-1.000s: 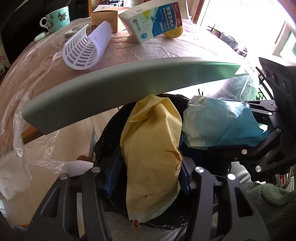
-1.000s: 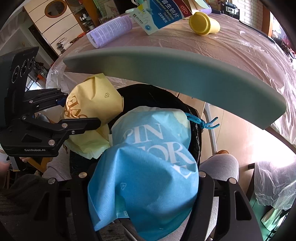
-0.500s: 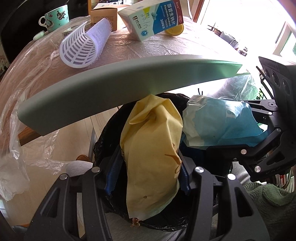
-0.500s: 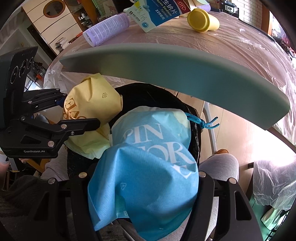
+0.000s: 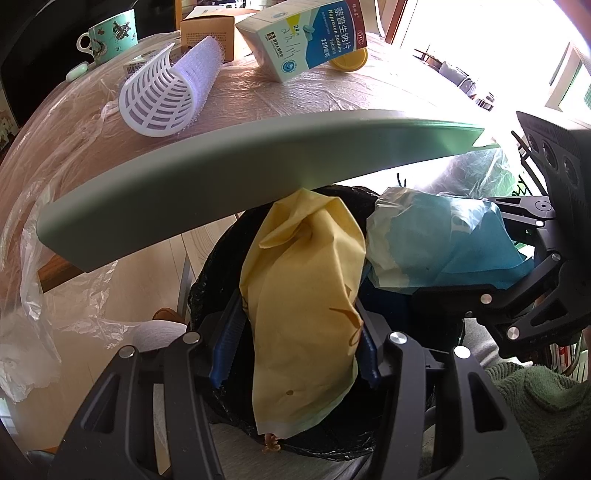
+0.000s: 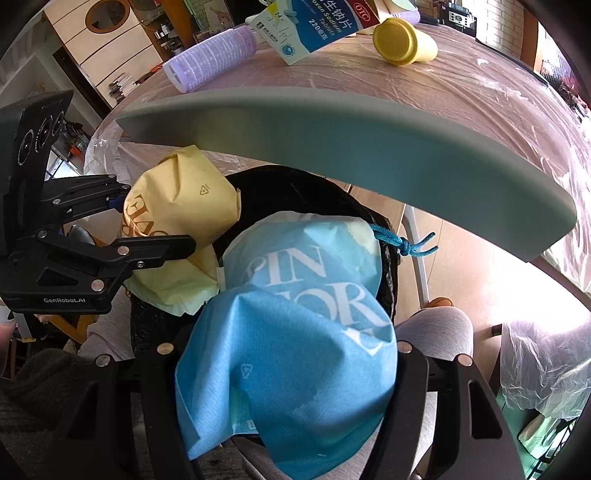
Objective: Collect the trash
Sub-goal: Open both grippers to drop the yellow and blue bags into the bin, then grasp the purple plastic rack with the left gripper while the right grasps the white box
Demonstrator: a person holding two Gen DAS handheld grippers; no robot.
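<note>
Below the table's grey edge (image 5: pixel 229 173), a crumpled yellow wrapper (image 5: pixel 306 306) and a blue wrapper (image 6: pixel 295 354) hang side by side over a black-lined bin (image 6: pixel 295 184). Each is pinched between jaws: yellow by the left gripper (image 5: pixel 295 347), blue by the right gripper (image 6: pixel 288 365). Farther off, a medicine box (image 5: pixel 310 37) and white curler (image 5: pixel 166 99) lie on the plastic-covered tabletop.

Counted two crumpled wrappers, yellow (image 5: pixel 306 291) and blue (image 6: pixel 295 343); one bin bag (image 6: pixel 295 192); on the surface (image 5: pixel 258 99), one mug (image 5: pixel 110 31), two cartons (image 5: pixel 306 37), one roller (image 5: pixel 166 99), one yellow cup (image 6: pixel 402 40).
</note>
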